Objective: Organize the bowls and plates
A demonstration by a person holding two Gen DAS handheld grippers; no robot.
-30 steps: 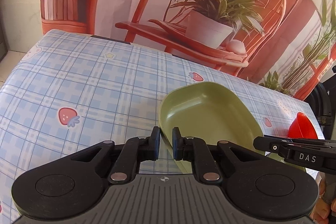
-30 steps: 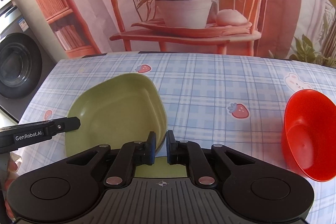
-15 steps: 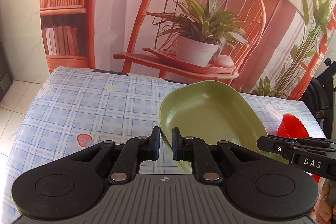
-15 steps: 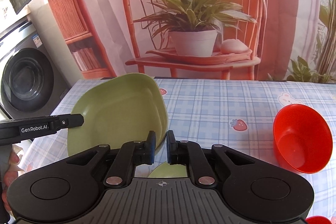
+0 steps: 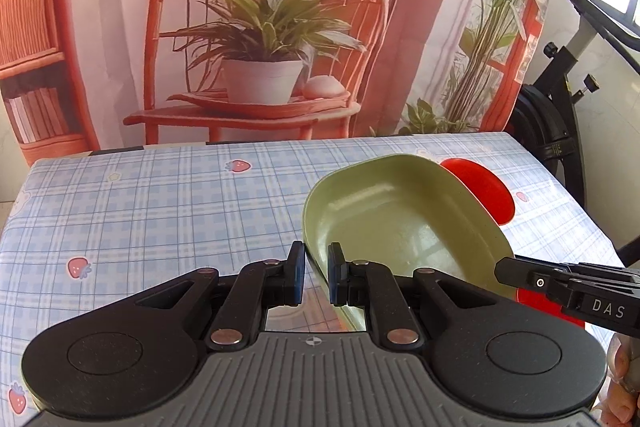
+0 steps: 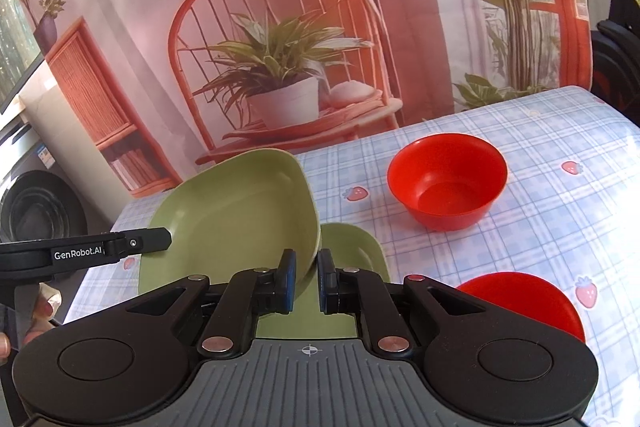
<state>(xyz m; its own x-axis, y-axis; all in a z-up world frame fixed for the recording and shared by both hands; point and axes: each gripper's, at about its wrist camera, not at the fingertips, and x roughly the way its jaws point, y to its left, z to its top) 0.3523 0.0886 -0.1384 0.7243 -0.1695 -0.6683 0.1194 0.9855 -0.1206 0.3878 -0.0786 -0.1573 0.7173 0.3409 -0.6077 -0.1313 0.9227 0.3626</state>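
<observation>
**Two claws carry a green plate toward its twin**

The left claw (image 5: pixel 314 277) and the right claw (image 6: pixel 305 281) are each clamped on the rim of the same green plate (image 6: pixel 240 211), one on either side, and hold it tilted clear of the bench (image 5: pixel 160 211). In the right wrist view a second green plate (image 6: pixel 356 251) lies flat on the bench directly below and just beyond the lifted one. The step in hand looks like stacking the carried plate onto that twin.

To do it well, both claws should come down together at one pace, so the plate levels out rather than twisting between two grips. The plates are rounded squares, so the corners need lining up before contact; a turned plate would sit crooked. Each claw has only a thin bite on the rim, which makes a slip likely if either hand pulls outward. Both should let go only once the plate rests on the lower one, at about the same time.

A red bowl (image 6: pixel 446 181) stands upright on the bench, well apart to the right. Another red dish (image 6: pixel 524 301) sits near the right claw, partly hidden behind it; it calls for care as the hands descend.
</observation>
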